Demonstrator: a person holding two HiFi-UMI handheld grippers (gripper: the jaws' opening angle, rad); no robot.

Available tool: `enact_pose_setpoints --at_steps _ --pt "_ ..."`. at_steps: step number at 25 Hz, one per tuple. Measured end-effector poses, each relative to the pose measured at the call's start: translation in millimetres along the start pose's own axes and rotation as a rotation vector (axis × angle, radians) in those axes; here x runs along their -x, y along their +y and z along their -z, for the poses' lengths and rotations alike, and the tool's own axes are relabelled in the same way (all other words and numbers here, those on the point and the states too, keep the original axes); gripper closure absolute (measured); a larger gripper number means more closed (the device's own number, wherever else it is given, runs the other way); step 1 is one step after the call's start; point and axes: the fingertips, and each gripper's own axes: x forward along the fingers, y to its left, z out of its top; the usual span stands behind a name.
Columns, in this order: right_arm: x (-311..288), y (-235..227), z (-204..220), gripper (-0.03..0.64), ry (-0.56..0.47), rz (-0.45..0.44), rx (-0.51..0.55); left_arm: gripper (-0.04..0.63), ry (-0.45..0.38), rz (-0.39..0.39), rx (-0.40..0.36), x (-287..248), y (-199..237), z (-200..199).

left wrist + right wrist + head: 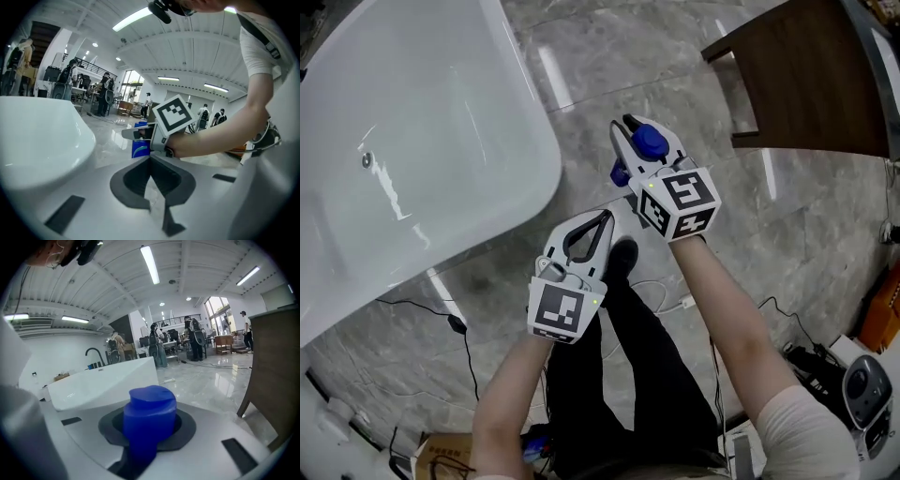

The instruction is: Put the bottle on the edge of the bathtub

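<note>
We find the right tool (645,129) pinching the blue bottle (650,142) at its cap, over the glossy grey marble floor (600,56), near the bathtub (536,141) rim but clear of it. Only the left gripper view shows the bottle's body hanging below that tool; the right gripper view shows just the cap. The left tool (605,218) is pressed together, empty. Dark wooden furniture (806,75) bounds the right; open floor lies between it and the bathtub.

Open floor (609,66) runs between the bathtub (422,112) at left and what seems a wooden table (816,75) at right.
</note>
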Motion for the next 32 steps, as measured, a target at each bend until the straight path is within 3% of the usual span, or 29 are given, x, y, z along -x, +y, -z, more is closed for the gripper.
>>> enact_pose_setpoints --at_steps 4,8,21,27,32 --pt "-34.1 -21.4 62.2 0.528 0.052 0.023 -0.018 0.540 0.035 0.025 0.021 -28.1 13.0 54.8" --pt "-65.2 -36.8 92.5 0.528 0.062 0.021 0.003 0.540 0.049 0.016 0.039 -53.6 33.3 92.3" --pt "-184.4 -77.2 206.9 0.528 0.058 -0.099 0.123 0.540 0.002 0.024 -0.098 -156.1 74.3 185.1" --pt "-210.5 -89.5 261.1 0.528 0.095 -0.147 0.096 0.540 -0.014 -0.016 -0.068 -188.5 92.7 222.5" --pt "-228.3 -109.3 290.1 0.528 0.093 -0.109 0.076 0.540 -0.012 -0.031 -0.090 -199.7 94.0 236.8"
